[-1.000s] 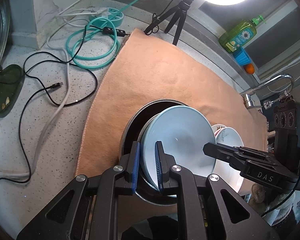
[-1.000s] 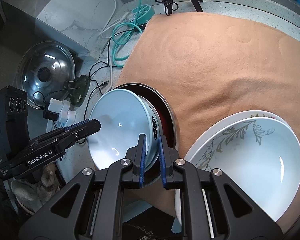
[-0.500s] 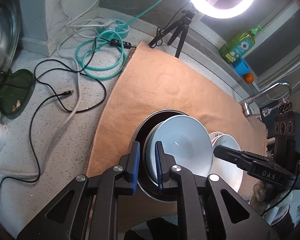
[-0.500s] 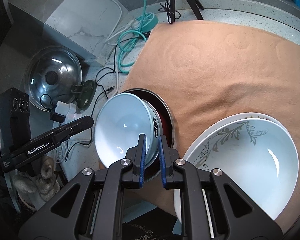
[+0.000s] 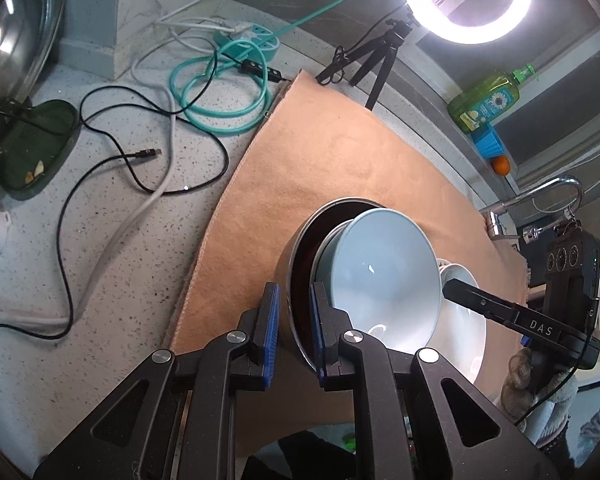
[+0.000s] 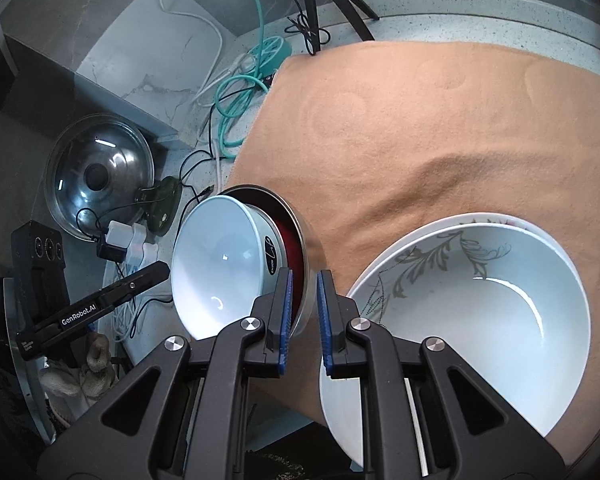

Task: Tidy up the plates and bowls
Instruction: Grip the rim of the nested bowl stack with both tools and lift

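A pale blue bowl (image 5: 384, 276) sits tilted inside a metal pan with a dark red inside (image 5: 300, 264) on the tan mat; both also show in the right wrist view, the bowl (image 6: 216, 268) and the pan (image 6: 288, 236). My left gripper (image 5: 292, 308) is slightly open, its jaws on either side of the pan's near rim. My right gripper (image 6: 302, 300) is slightly open, its jaws on either side of the pan's rim. A white bowl (image 6: 480, 320) rests in a leaf-patterned plate (image 6: 416, 256) to the right.
A tan mat (image 5: 340, 168) covers the counter. Cables (image 5: 140, 168), a teal power strip (image 5: 256, 40), a tripod (image 5: 376, 56) with ring light, a glass lid (image 6: 96, 176), dish soap (image 5: 486, 102) and a faucet (image 5: 540, 200) surround it.
Both grippers have opened a little, releasing the pan rim, and pulled back and up; the bowl and pan look smaller and stay on the mat.
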`<state>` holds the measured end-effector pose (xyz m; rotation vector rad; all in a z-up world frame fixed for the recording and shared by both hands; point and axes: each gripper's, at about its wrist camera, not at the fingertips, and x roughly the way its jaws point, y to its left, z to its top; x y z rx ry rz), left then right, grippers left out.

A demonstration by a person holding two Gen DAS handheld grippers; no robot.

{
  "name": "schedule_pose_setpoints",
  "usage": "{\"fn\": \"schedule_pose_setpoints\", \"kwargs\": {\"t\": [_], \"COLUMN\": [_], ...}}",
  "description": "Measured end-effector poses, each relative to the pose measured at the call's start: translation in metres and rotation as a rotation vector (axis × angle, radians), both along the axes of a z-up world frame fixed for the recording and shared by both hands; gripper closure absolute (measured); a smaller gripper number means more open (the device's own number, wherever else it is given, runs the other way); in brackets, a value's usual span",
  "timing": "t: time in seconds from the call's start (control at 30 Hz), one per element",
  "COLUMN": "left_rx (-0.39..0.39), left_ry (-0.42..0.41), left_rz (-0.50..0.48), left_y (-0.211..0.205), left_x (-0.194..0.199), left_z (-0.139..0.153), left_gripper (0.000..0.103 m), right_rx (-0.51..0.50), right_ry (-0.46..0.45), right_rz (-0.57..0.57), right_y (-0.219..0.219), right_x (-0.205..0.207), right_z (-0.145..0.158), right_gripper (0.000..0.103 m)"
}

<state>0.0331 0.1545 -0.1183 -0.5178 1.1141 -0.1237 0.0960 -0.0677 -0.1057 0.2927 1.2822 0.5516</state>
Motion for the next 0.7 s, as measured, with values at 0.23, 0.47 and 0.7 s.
{"fn": "schedule_pose_setpoints", "kwargs": {"t": [0.23,0.47,0.7], "left_rx": [-0.009,-0.026,-0.033], "left_ry": [0.013,0.041,0.053], "left_rz": [0.003,-0.003,-0.003], "left_y": [0.001,-0.001,-0.003], "left_x": [0.001,0.005,0.007], "left_z": [-0.007,-0.020,-0.025], "left_gripper": [0.090,0.091,0.091], "right_rx": [0.011,0.008,0.009], "right_ry": [0.030,0.048,0.065], "right_rz": [0.003,0.003,-0.002], "right_y": [0.004,0.008,0.006], "right_x": [0.000,0.002,0.004], "right_z": [-0.012,-0.020,-0.025], "right_gripper": [0.090,0.090,0.091]}}
